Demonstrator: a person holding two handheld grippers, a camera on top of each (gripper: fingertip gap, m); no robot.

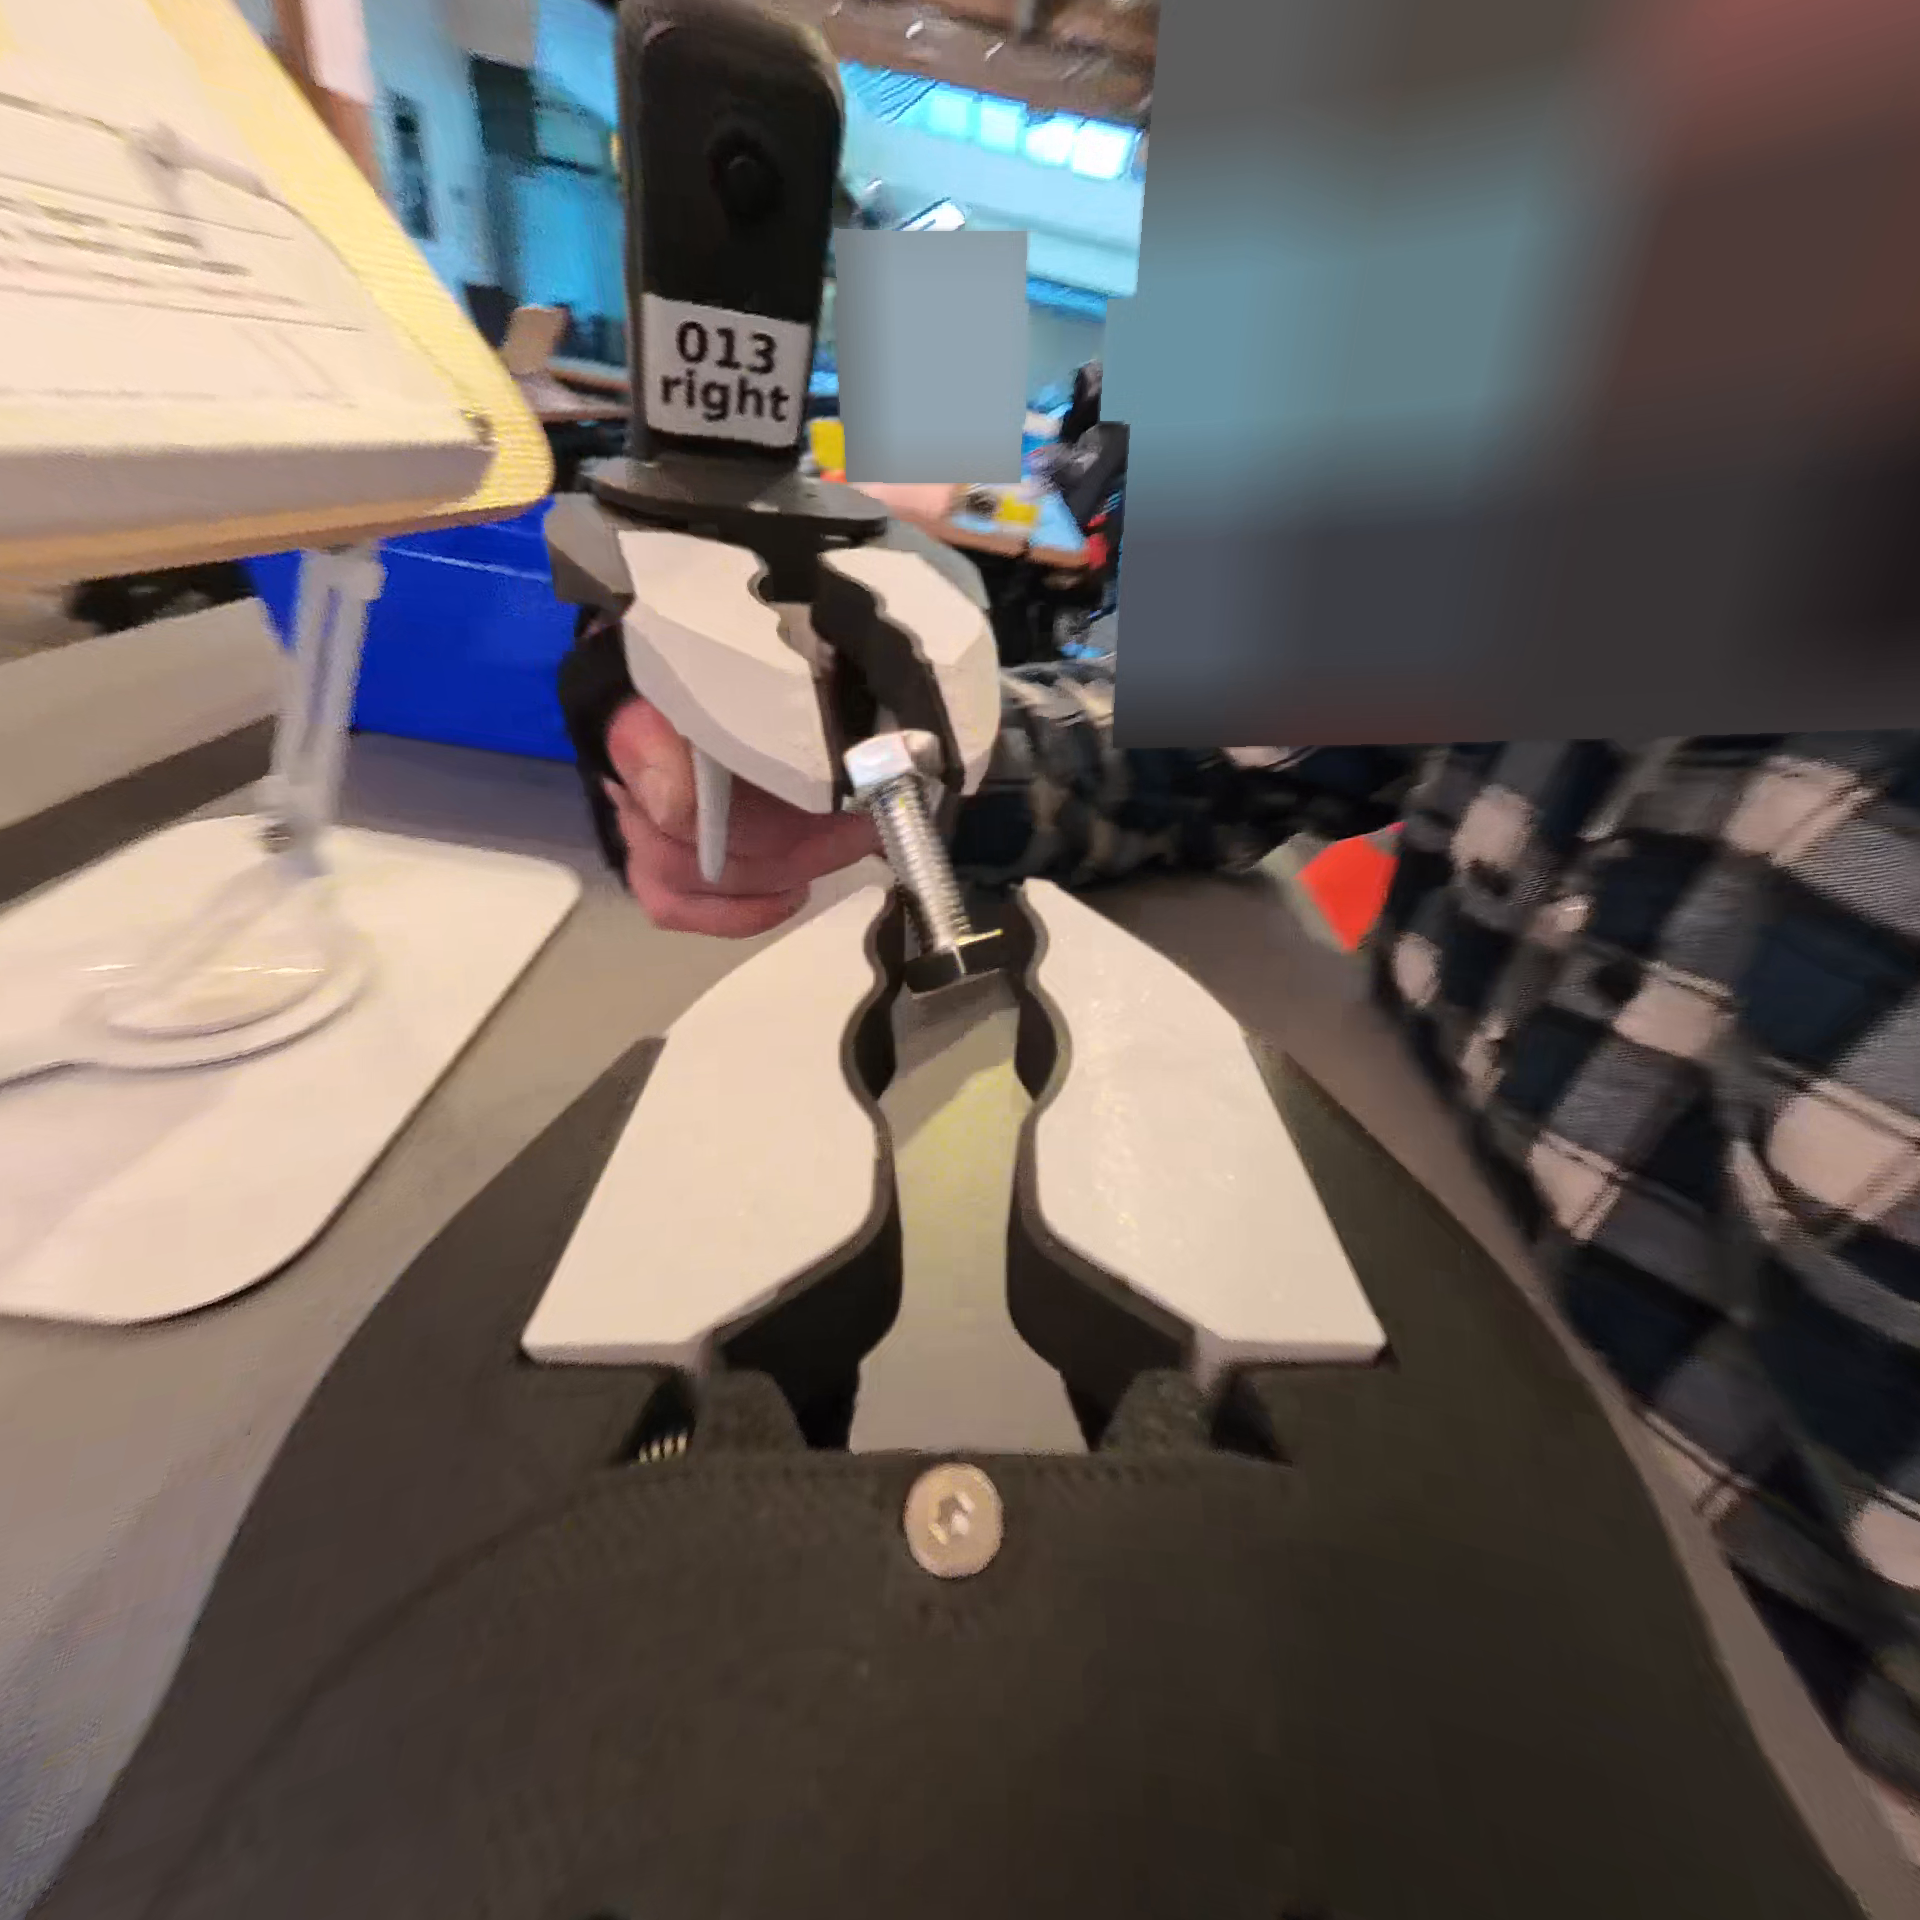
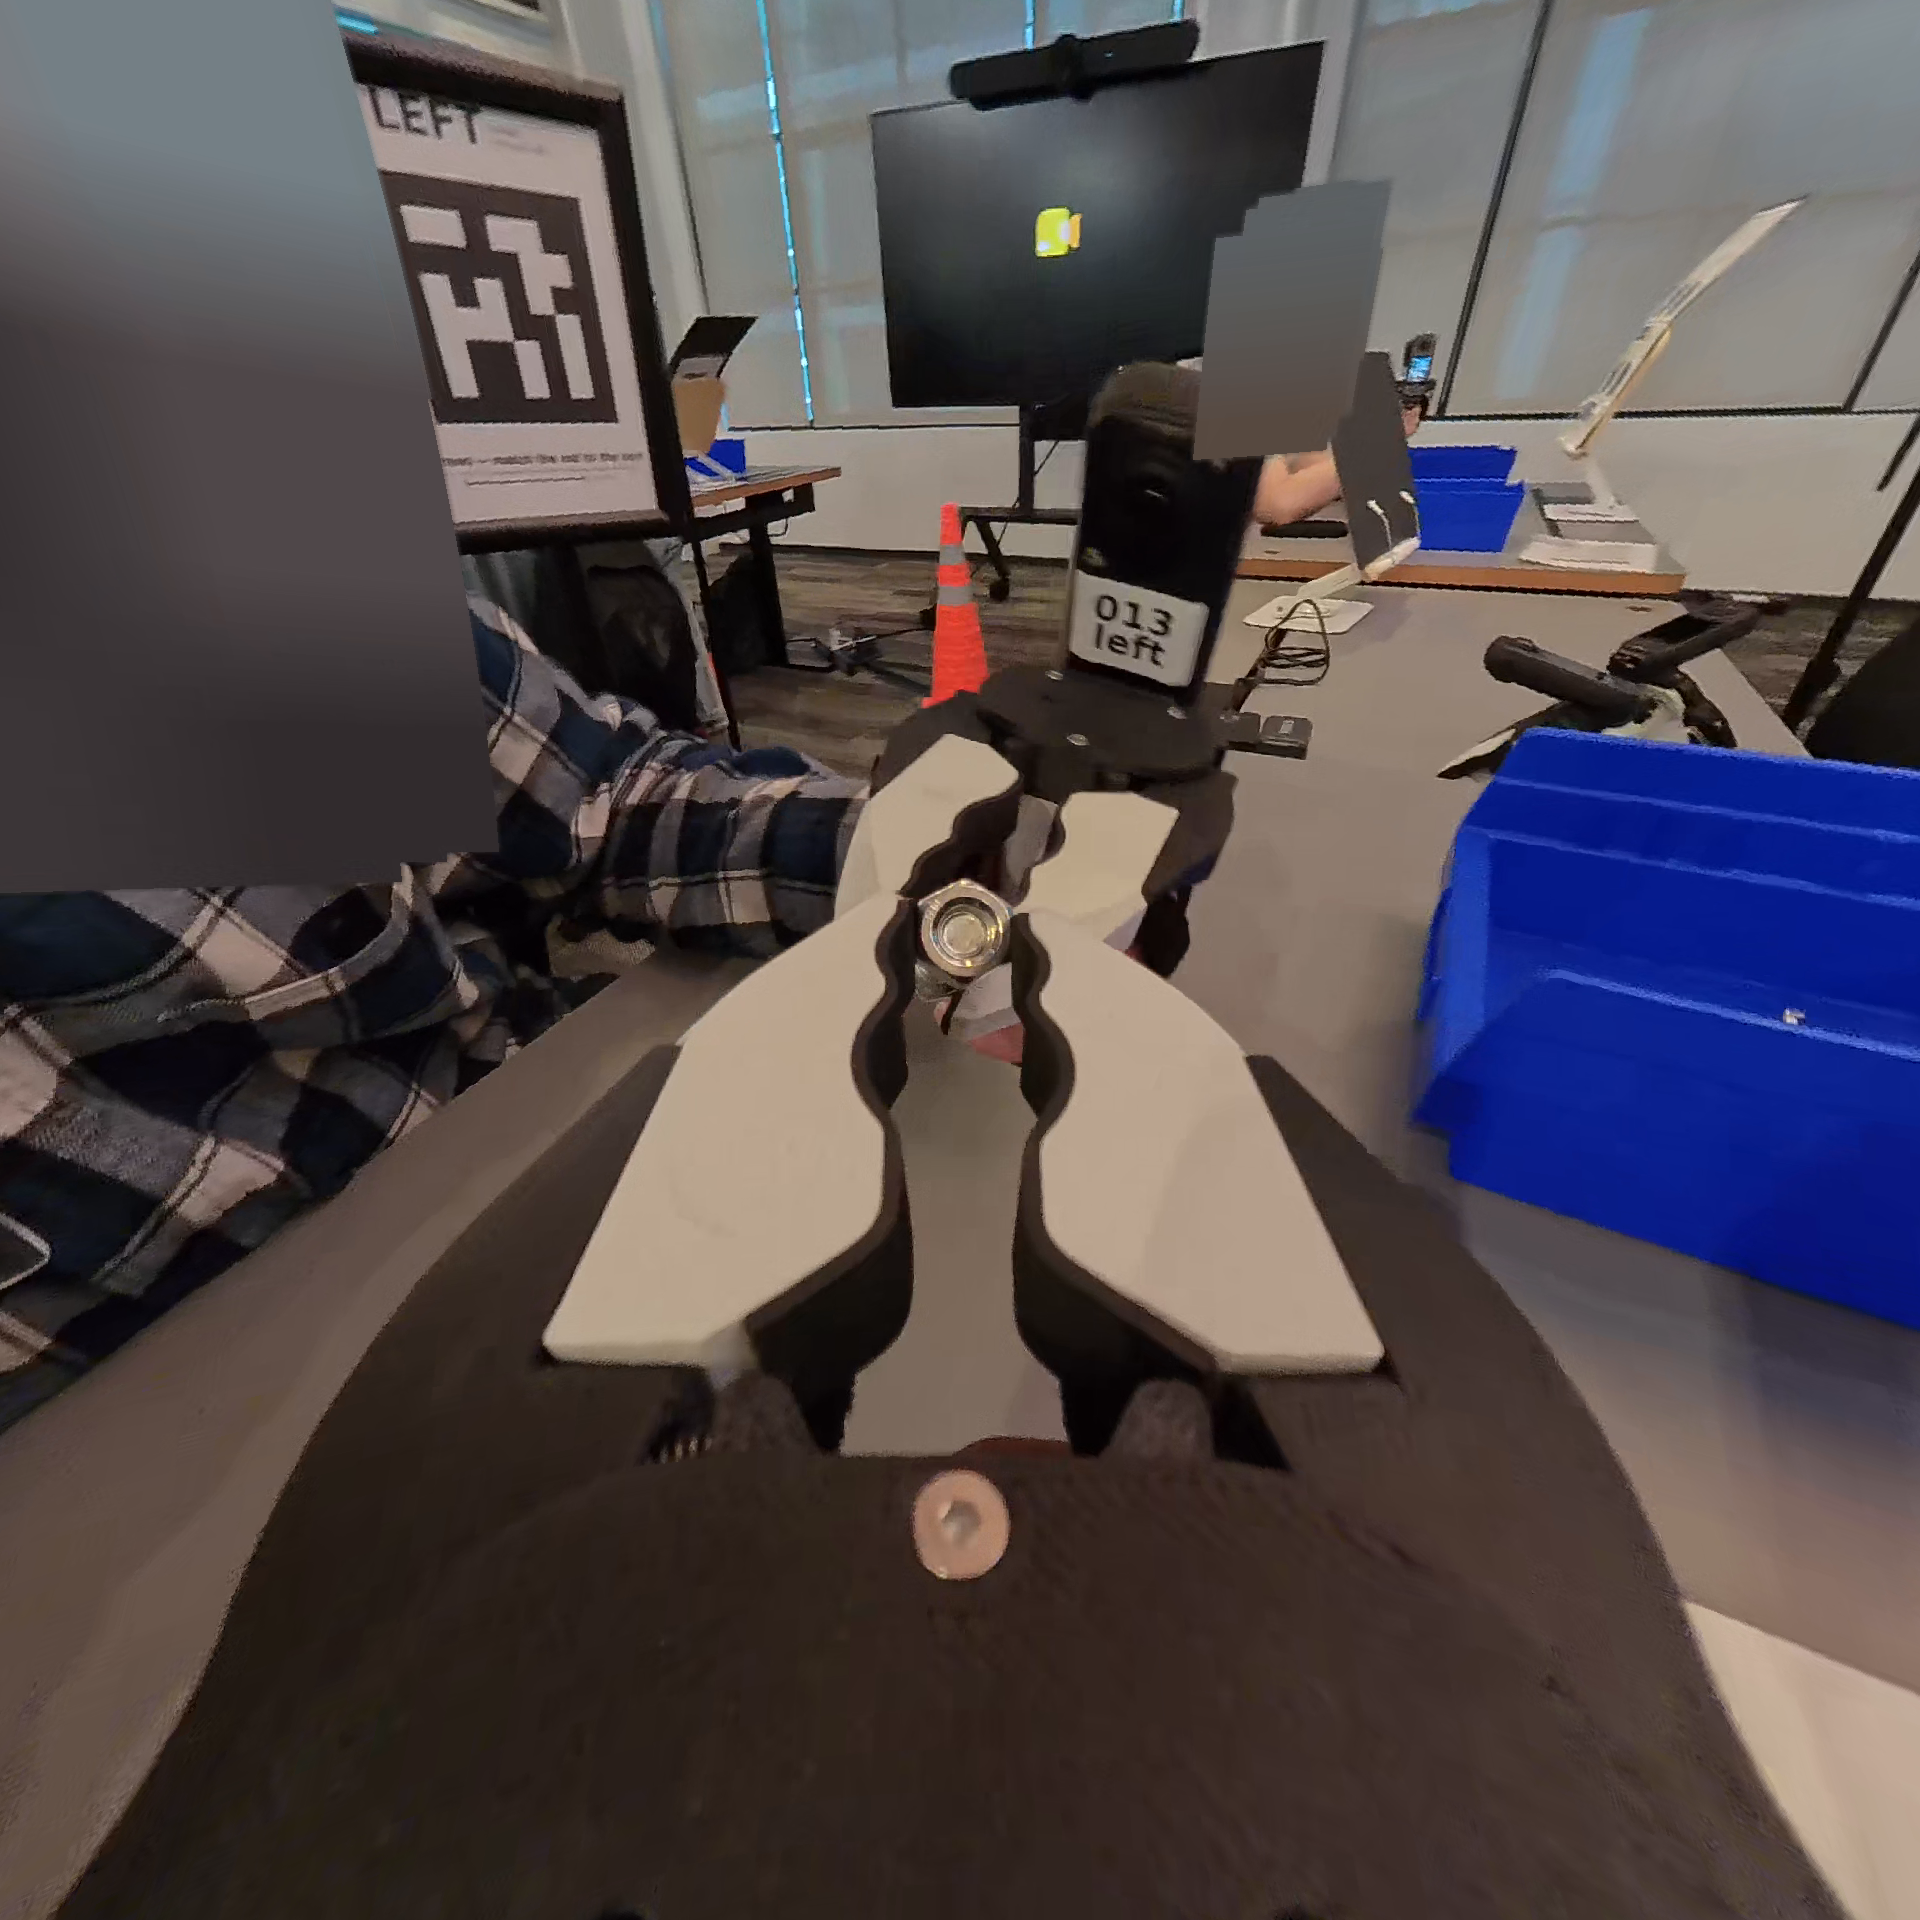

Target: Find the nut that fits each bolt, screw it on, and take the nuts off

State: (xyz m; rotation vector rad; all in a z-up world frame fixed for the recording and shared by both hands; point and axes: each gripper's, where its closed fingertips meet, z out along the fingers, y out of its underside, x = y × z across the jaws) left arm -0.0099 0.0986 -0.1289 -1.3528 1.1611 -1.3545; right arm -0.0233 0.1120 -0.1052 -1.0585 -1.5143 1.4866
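A silver bolt (image 1: 914, 862) with a hex nut (image 1: 948, 968) threaded on its far end spans the two grippers above the grey table (image 1: 644, 935). In the left wrist view my left gripper (image 1: 954, 961) is shut on the nut, pads pressed on its flats. The right gripper (image 1: 885, 771) faces it from above and is shut on the bolt's hex head (image 1: 881, 756). In the right wrist view my right gripper (image 2: 964, 935) clamps that hex head (image 2: 964, 928), seen end-on. The left gripper (image 2: 971, 883) meets it from behind, and the shaft is hidden.
A blue bin (image 2: 1662, 987) stands on the table at the right. A white stand base (image 1: 208, 1039) holding a tilted paper board (image 1: 208, 312) is at the left. A person's plaid sleeve (image 1: 1662, 1039) lies along the table. An orange cone (image 2: 958, 613) and a dark screen (image 2: 1081, 229) are farther back. My left and right fingertips are right by each other.
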